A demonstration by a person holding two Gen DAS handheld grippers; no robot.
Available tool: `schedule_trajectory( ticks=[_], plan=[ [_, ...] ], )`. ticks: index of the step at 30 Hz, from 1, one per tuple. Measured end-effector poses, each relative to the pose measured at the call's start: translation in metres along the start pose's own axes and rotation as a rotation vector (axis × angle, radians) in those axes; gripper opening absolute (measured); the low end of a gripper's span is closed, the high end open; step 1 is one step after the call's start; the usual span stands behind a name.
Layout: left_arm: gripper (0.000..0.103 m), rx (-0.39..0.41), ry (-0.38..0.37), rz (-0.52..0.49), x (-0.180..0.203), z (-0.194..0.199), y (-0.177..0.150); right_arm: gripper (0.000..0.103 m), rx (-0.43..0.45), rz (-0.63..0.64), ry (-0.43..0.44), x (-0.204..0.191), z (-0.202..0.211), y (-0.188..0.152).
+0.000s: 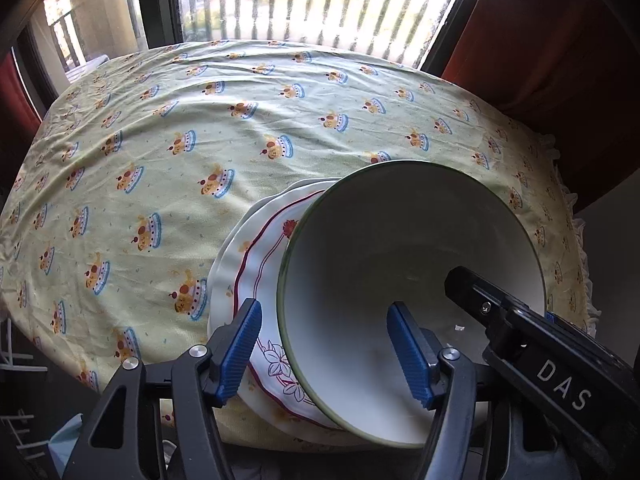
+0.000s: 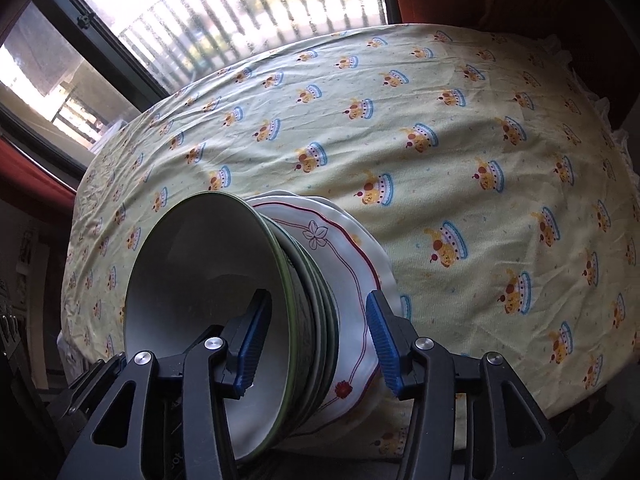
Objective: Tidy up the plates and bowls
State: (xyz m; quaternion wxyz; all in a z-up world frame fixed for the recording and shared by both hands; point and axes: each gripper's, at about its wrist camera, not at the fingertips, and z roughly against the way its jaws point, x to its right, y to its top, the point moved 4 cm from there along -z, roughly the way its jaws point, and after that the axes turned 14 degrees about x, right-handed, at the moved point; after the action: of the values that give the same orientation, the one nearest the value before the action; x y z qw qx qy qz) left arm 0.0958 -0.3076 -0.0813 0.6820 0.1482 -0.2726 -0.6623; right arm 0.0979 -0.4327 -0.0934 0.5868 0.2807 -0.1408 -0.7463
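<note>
Both open grippers, left (image 1: 324,354) and right (image 2: 316,344), straddle white green-rimmed ceramic bowl (image 1: 400,280) atop red-trimmed floral plate (image 1: 260,264), gripping nothing; stacking looks finished, next withdraw clear.

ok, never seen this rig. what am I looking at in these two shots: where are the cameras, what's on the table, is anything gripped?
No robot here: a person holds a two-finger gripper in each hand, and each gripper carries a fisheye camera looking out along its blue-padded fingers. One picture is from the left gripper, the other from the right gripper. Both show the same stack on a yellow cartoon-print tablecloth: scalloped plates at the bottom, green-rimmed bowls nested on top. Each gripper straddles the wall of the top bowl, one finger inside and one outside. The jaws stand wide apart, so nothing looks clamped yet. The black finger marked DAS in the left view is probably the right gripper.
</note>
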Motion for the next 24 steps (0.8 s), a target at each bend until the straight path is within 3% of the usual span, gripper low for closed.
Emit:
schedule_trajectory(
  ticks=[7,15,24],
  plan=[
    [0.077,0.087,-0.067,-0.074,-0.01,0.032,0.009,0.064,0.137,-0.009,-0.094,-0.017,0.041,-0.003],
    [0.084,0.224,-0.061,-0.154,-0.044,0.075,0.013,0.076,0.328,0.038,-0.181,-0.056,0.089,-0.015],
    [0.087,0.319,-0.005,-0.217,-0.106,0.109,-0.002,0.079,0.395,0.044,-0.17,-0.104,0.108,-0.056]
  ],
)
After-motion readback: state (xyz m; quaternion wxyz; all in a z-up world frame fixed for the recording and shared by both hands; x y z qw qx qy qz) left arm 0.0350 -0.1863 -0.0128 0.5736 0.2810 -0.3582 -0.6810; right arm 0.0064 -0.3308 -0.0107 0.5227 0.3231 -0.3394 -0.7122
